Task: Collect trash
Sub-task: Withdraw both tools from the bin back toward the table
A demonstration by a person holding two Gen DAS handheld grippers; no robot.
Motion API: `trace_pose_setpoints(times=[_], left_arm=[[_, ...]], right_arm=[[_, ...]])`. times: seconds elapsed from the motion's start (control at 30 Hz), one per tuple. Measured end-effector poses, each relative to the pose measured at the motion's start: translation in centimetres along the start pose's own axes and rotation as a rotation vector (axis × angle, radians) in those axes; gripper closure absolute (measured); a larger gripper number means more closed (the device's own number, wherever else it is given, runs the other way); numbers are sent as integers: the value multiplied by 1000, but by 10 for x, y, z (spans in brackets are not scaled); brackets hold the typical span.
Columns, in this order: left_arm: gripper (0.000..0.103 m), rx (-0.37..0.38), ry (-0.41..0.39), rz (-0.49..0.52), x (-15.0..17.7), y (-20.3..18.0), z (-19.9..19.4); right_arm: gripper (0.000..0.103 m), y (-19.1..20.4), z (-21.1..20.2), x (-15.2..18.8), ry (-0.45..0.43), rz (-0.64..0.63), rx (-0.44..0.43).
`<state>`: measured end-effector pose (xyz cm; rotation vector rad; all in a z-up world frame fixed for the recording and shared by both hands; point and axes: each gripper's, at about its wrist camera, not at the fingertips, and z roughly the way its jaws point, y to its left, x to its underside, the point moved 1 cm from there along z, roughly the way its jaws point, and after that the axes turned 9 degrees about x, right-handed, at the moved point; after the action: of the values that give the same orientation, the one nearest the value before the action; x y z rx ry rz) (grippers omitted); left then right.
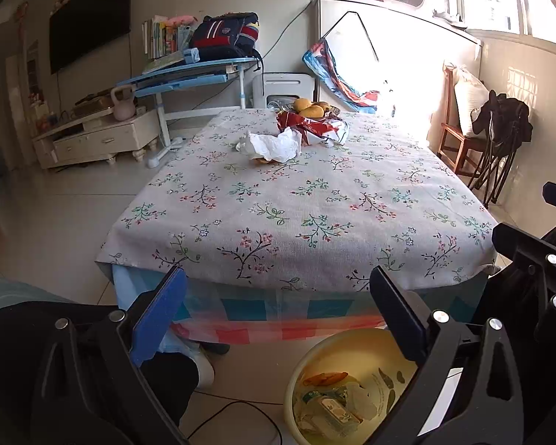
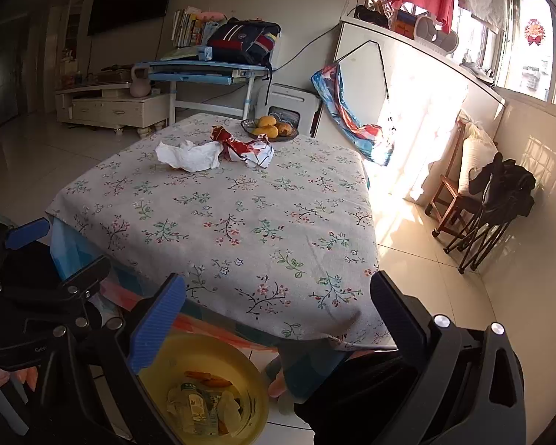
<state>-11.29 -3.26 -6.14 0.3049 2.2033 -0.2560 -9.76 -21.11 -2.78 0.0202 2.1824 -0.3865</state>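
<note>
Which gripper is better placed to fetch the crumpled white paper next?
Marginally the left gripper, I'd judge. Both are open and empty, back at the table's near edge above the yellow bin. The white paper lies far across, on the left side.

Both views look from low at the near edge of the worktop, facing across it: the left squarely, the right from the near right corner. They share the bin below.
</note>
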Motion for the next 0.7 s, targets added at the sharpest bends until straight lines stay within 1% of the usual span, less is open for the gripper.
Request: trace_pose_setpoints(times=[0.3, 0.43, 0.6, 0.7], left_arm=[[7, 16, 9, -15, -2, 0, 4], [7, 23, 1, -38, -5, 5, 3], [7, 40, -1, -92, -10, 15, 4], [7, 39, -12, -91, -20, 19, 4]], right_arm=[[8, 4, 3, -1, 15, -7, -21], [8, 6, 6, -2, 24, -8, -31], [8, 8, 10, -2, 43, -10, -51], [8, 9, 16, -3, 64, -9, -74]])
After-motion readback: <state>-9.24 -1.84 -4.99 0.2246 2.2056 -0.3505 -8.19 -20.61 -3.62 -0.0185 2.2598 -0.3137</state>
